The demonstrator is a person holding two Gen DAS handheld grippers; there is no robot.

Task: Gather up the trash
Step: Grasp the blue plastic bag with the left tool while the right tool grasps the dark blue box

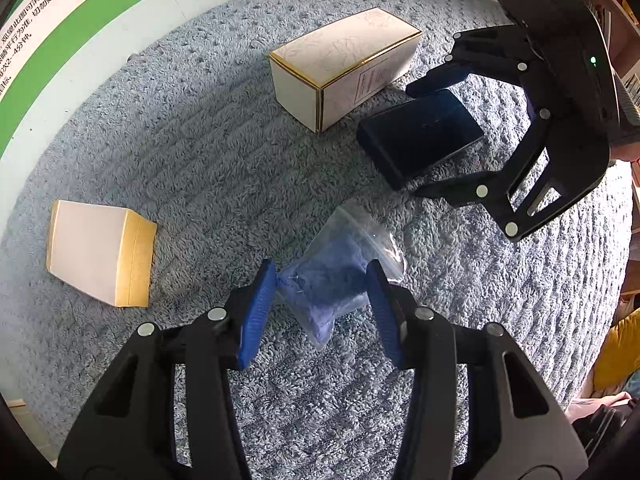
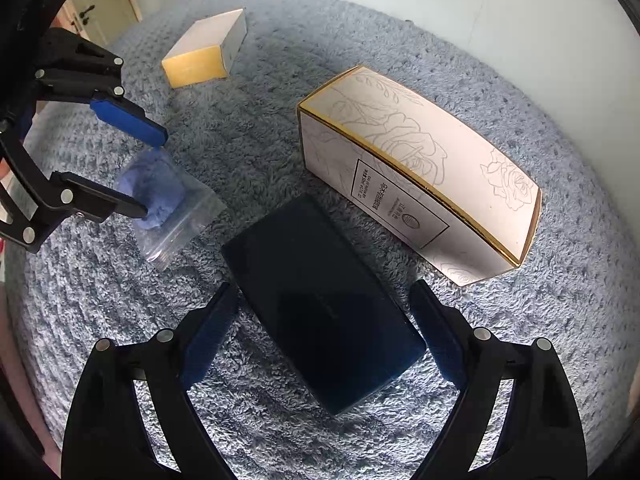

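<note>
From the left wrist, a clear zip bag [image 1: 340,276] holding crumpled blue material lies on the grey-blue carpet [image 1: 200,168], between the left gripper [image 1: 322,280] fingers, whose blue pads touch its sides and pinch it. Far left lies a small white-and-gold box [image 1: 100,252]; farther off a long rose-printed box [image 1: 344,64]; right of that a dark flat box [image 1: 420,132], partly covered by the right gripper [image 1: 432,140].

From the right wrist, the dark flat box [image 2: 320,304] lies between the right gripper [image 2: 324,320] fingers, which stand apart, not pressing it. The rose-printed box [image 2: 416,172] lies just beyond it. At left the left gripper [image 2: 152,176] fingers clamp the zip bag [image 2: 172,208]. Its contents are hard to identify.
</note>
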